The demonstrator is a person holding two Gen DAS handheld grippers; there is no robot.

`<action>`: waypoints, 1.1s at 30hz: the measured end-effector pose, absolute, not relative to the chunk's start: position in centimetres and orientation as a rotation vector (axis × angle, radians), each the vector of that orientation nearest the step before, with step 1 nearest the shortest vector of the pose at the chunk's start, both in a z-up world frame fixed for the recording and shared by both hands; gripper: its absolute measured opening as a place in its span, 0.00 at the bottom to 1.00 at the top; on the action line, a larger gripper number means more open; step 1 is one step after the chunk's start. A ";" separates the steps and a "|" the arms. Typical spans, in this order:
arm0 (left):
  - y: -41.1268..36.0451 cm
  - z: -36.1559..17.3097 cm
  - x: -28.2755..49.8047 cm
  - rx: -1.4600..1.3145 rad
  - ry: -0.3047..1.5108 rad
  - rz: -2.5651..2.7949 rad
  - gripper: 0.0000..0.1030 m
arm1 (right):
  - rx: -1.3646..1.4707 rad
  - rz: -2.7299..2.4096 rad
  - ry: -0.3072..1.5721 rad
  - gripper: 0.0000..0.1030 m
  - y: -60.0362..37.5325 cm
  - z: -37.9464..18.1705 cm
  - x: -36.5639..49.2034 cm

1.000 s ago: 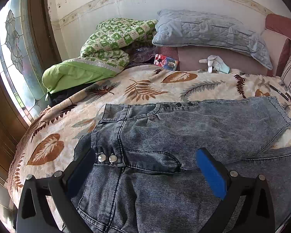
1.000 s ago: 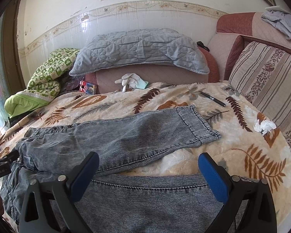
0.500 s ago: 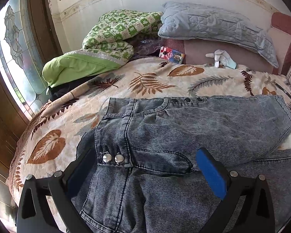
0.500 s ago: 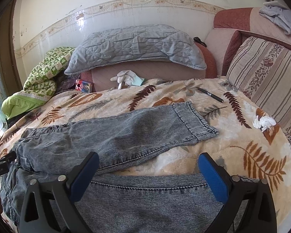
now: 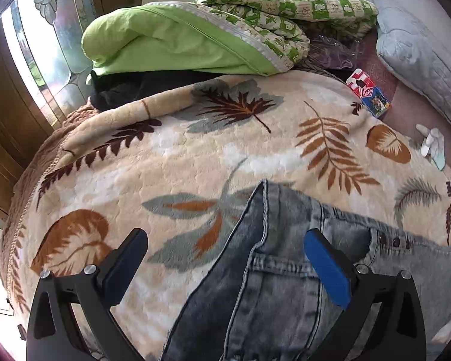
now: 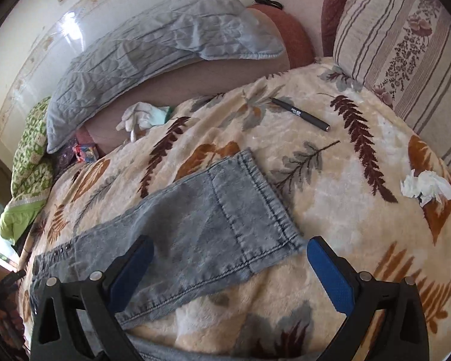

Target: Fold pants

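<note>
**Grey jeans spread on leaf-print bed, both grippers wide open**

Washed grey jeans (image 6: pixel 195 219) lie across a bed (image 6: pixel 360 210) covered in a leaf-patterned blanket. The left gripper (image 5: pixel 225 267) hovers above the waistband end, jaws spread wide and holding nothing, with a raised fold of denim between its fingers. The right gripper (image 6: pixel 228 267) hangs over a hemmed leg cuff, jaws equally wide and empty. A black pen (image 6: pixel 300 114) and a crumpled tissue (image 6: pixel 425 185) rest on the blanket beyond the cuff, well apart from it; a grey quilted pillow (image 6: pixel 153 48) leans behind
</note>
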State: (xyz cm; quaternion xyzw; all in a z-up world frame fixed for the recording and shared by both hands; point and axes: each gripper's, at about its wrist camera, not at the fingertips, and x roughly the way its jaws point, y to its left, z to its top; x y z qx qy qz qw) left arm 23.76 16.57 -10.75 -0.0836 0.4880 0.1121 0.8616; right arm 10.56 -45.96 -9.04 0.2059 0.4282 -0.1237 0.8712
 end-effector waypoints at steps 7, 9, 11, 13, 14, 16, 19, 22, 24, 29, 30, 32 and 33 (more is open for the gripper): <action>15.7 -14.7 28.0 -0.248 1.118 0.105 0.75 | 0.430 -0.279 0.945 1.00 -50.1 -10.2 16.8; 15.5 -15.5 28.4 -0.259 1.130 0.087 0.68 | 0.420 -0.280 0.968 0.99 -50.4 -11.2 18.8; 15.1 -15.3 28.5 -0.242 1.099 0.079 0.64 | 0.430 -0.288 0.979 0.96 -50.8 -12.2 20.5; 14.9 -15.2 28.8 -0.241 1.090 0.061 0.50 | 0.471 -0.281 0.983 0.93 -51.1 -13.3 22.0; 14.7 -15.2 28.8 -0.243 1.086 0.054 0.47 | 0.486 -0.279 0.990 0.92 -51.2 -13.8 22.7; 14.3 -15.2 28.9 -0.232 1.082 0.047 0.38 | 0.471 -0.294 1.018 0.91 -50.9 -14.9 24.0; 14.0 -15.1 28.9 -0.234 1.081 0.017 0.23 | 0.435 -0.323 1.083 0.81 -50.4 -16.8 25.6; 14.0 -15.0 29.0 -0.245 1.074 0.011 0.17 | 0.368 -0.333 1.080 0.74 -49.5 -16.9 26.0; 14.1 -14.9 28.9 -0.256 1.071 0.002 0.14 | 0.346 -0.300 1.088 0.44 -48.8 -16.6 26.0; 15.3 -13.7 28.4 -0.321 1.039 -0.056 0.12 | 0.328 -0.267 1.034 0.18 -47.5 -14.6 24.1; 15.8 -13.5 28.2 -0.349 1.034 -0.069 0.12 | 0.339 -0.257 1.010 0.17 -47.5 -14.1 23.4; 16.5 -12.9 27.8 -0.396 1.018 -0.098 0.11 | 0.358 -0.243 0.961 0.17 -47.2 -12.9 21.8; 16.7 -12.5 27.6 -0.406 1.007 -0.106 0.11 | 0.367 -0.240 0.935 0.17 -47.1 -12.3 21.0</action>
